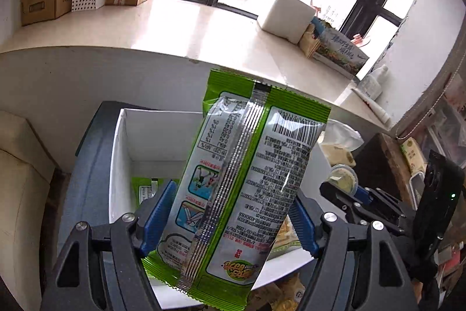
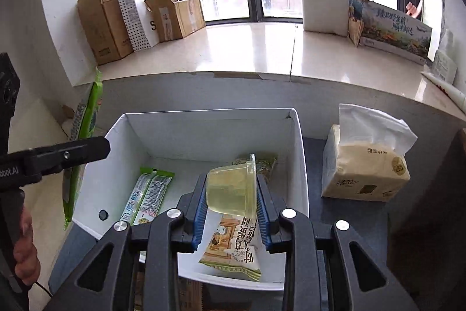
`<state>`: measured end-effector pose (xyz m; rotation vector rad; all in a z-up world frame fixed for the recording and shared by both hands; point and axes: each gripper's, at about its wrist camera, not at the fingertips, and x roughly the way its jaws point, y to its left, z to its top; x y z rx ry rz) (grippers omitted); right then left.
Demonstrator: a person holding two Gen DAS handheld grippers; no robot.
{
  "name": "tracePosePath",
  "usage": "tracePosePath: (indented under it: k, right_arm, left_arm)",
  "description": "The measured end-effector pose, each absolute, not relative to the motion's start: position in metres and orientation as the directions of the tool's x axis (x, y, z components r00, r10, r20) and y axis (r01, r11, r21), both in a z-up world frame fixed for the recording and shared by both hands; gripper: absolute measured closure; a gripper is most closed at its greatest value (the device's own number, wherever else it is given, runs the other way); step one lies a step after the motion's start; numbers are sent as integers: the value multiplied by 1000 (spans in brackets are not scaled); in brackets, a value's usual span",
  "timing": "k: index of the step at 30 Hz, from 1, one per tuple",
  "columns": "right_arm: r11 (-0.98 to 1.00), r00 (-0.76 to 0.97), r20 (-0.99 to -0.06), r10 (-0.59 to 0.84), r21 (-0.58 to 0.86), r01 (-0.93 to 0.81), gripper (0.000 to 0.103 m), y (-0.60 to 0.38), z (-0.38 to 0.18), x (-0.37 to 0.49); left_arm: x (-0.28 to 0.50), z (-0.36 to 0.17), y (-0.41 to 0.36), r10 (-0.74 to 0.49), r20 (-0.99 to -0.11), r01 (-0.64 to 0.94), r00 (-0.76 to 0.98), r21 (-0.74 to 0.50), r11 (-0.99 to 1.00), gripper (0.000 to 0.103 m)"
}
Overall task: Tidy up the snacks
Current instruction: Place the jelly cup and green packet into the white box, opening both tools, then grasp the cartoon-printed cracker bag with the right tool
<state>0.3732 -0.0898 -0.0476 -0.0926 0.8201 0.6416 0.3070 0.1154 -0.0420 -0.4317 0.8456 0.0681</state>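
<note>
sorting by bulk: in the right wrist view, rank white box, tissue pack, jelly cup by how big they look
1. white box
2. tissue pack
3. jelly cup, though held close to the camera by the right gripper, so it looks bigger than it is

A green snack packet [image 1: 236, 179] stands upright, back side showing, over the white box [image 2: 300, 153]. A clear jelly cup [image 2: 231, 188] lies tilted sideways above it. Inside lie a green packet [image 2: 148, 194] at left and a beige one [image 2: 233, 249] near.

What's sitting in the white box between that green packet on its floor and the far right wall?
In the right wrist view, a beige snack packet lies between the green packet and the box wall, under the held jelly cup.
</note>
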Motion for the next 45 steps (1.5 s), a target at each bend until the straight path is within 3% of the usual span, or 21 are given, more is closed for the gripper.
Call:
tracePosePath:
  k: [2, 4, 5, 6, 9, 23, 35, 38, 45]
  right_arm:
    - [820, 527, -703, 477, 140, -556, 68, -91, -53, 375]
    - [813, 516, -714, 474, 129, -568, 39, -90, -58, 374]
    - [809, 511, -715, 477, 129, -574, 9, -90, -58, 373]
    - [808, 521, -702, 486, 134, -573, 3, -94, -57, 370]
    - [810, 543, -663, 515, 171, -560, 2, -104, -49, 366]
    - [807, 574, -615, 540, 186, -560, 0, -121, -33, 340]
    - [736, 555, -490, 672, 365, -570, 0, -177, -22, 230]
    - [692, 473, -514, 716, 425, -584, 0, -180, -44, 199]
    - [723, 403, -613, 680, 472, -504, 0, -173, -102, 179]
  left_arm:
    - [315, -52, 117, -118, -746, -230, 656, -346, 910, 23]
    - [321, -60, 118, -119, -761, -238, 638, -341, 909, 20]
    - [323, -63, 117, -106, -772, -247, 627, -326, 913, 17]
    - [323, -65, 115, -83, -781, -257, 619, -301, 918, 9]
    - [322, -68, 110, -66, -782, -248, 620, -275, 929, 2]
    - [292, -47, 106, 48, -760, -269, 648, -169, 948, 2]
    - [160, -18, 80, -14, -660, -125, 751, -162, 979, 0]
    - [118, -27, 70, 45, -661, -158, 749, -111, 981, 0]
    - [62, -56, 58, 30, -689, -160, 724, -126, 979, 0]
